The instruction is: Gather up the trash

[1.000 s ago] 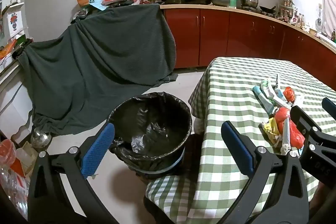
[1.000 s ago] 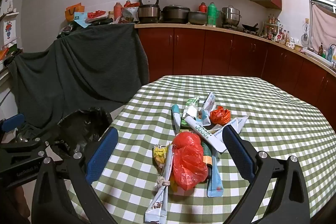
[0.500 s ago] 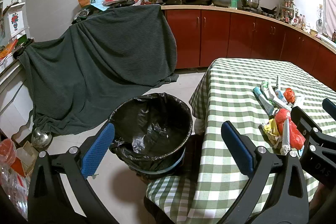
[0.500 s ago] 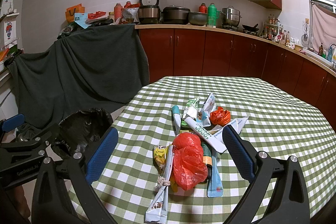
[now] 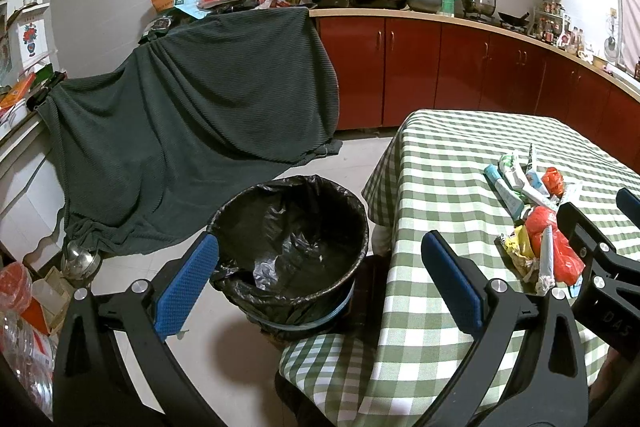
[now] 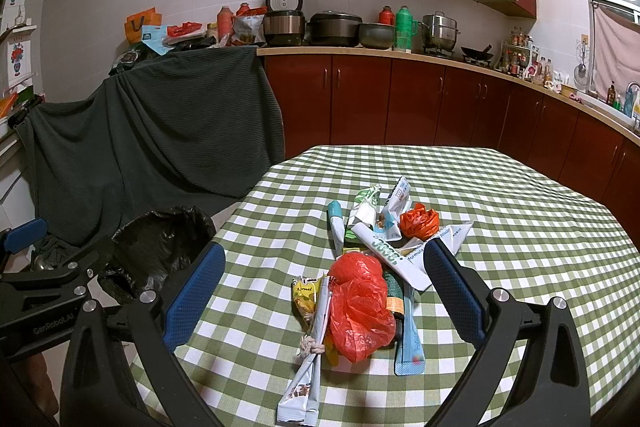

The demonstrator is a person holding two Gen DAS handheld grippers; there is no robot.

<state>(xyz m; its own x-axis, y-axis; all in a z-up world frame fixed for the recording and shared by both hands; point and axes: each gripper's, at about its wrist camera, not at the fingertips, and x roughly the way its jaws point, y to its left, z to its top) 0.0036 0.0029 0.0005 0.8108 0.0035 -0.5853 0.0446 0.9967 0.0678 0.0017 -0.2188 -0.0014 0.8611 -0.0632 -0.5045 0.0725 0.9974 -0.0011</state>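
A pile of trash lies on the green checked table [image 6: 520, 227]: a red plastic bag [image 6: 360, 303], a crumpled orange bag [image 6: 418, 221], a yellow snack wrapper [image 6: 304, 293] and several white and blue wrappers [image 6: 384, 247]. The pile also shows in the left wrist view [image 5: 536, 227]. A bin with a black liner [image 5: 290, 251] stands on the floor left of the table; it also shows in the right wrist view [image 6: 156, 247]. My right gripper [image 6: 324, 291] is open and empty, above the pile's near end. My left gripper [image 5: 320, 283] is open and empty, above the bin.
A dark green cloth [image 5: 192, 131] drapes over furniture behind the bin. Red cabinets [image 6: 400, 99] with pots on the counter run along the back wall. A checked chair cushion [image 5: 328, 359] sits beside the bin. Clutter and a metal kettle [image 5: 80, 259] lie at the floor's left.
The left wrist view has drifted slightly, so the bin and table sit a little lower. The right gripper and the trash pile have barely moved.
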